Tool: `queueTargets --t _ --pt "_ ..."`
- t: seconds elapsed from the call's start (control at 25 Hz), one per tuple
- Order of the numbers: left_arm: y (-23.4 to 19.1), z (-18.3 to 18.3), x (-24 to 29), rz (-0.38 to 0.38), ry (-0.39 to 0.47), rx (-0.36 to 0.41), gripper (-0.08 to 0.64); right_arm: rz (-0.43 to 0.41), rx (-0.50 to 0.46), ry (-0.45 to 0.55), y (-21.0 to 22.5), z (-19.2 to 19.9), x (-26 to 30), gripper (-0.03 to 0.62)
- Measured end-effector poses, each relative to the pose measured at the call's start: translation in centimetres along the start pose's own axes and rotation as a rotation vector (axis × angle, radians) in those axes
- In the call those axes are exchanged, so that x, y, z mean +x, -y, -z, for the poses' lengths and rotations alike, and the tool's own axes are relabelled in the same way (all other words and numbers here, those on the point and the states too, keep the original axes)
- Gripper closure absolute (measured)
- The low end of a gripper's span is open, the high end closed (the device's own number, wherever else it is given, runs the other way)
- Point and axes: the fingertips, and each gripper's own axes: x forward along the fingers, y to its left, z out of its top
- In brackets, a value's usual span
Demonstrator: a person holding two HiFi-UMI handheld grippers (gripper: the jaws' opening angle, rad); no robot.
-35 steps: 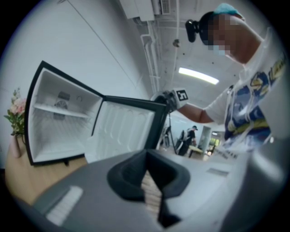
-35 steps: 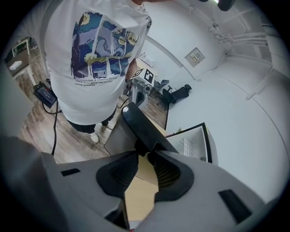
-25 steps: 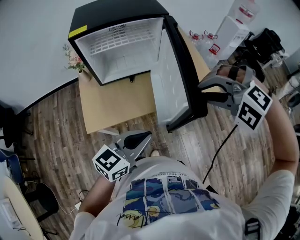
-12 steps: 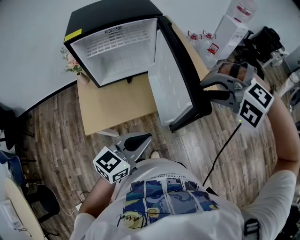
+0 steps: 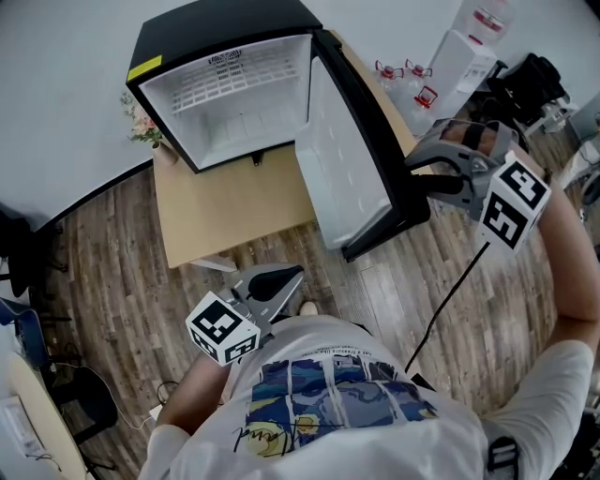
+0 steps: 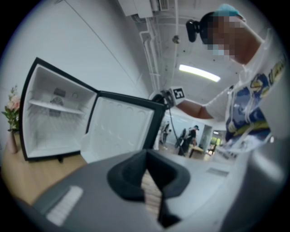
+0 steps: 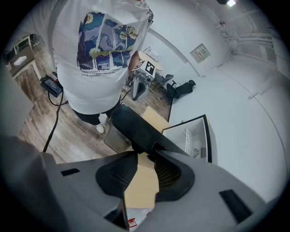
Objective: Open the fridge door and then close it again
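Wood-plank flooring (image 5: 94, 272) surrounds a low tan table (image 5: 234, 206) that carries the black fridge (image 5: 216, 23), seen from the head view with its white cavity exposed. The fridge door (image 5: 342, 159) stands swung out to the right. The right gripper (image 5: 419, 183) meets its free outer edge. Against the frames of the preceding second, that edge and the gripper have shifted slightly rightward, so the door has widened a little; the opening half of the task appears nearly complete, with closing not yet begun. The left gripper (image 5: 281, 278) hangs low near the person's torso, well apart from the fridge.

Left gripper view: the left gripper (image 6: 147, 181) is clenched, pads together on nothing. Beyond it, the fridge (image 6: 50, 127) and its open door (image 6: 120, 129) are visible.

Right gripper view: the right gripper (image 7: 141, 156) grasps the door's black edge (image 7: 136, 127) at the jaw tips. The fridge (image 7: 195, 136) lies behind.
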Motion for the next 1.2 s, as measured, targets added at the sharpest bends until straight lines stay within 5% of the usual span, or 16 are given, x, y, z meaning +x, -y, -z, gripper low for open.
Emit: queueTargets --t 1.2 --pt "0.67 0.33 0.1 0.012 -0.016 0.004 0.551 -0.001 0.004 -0.014 -0.16 0.19 -0.13 0.503"
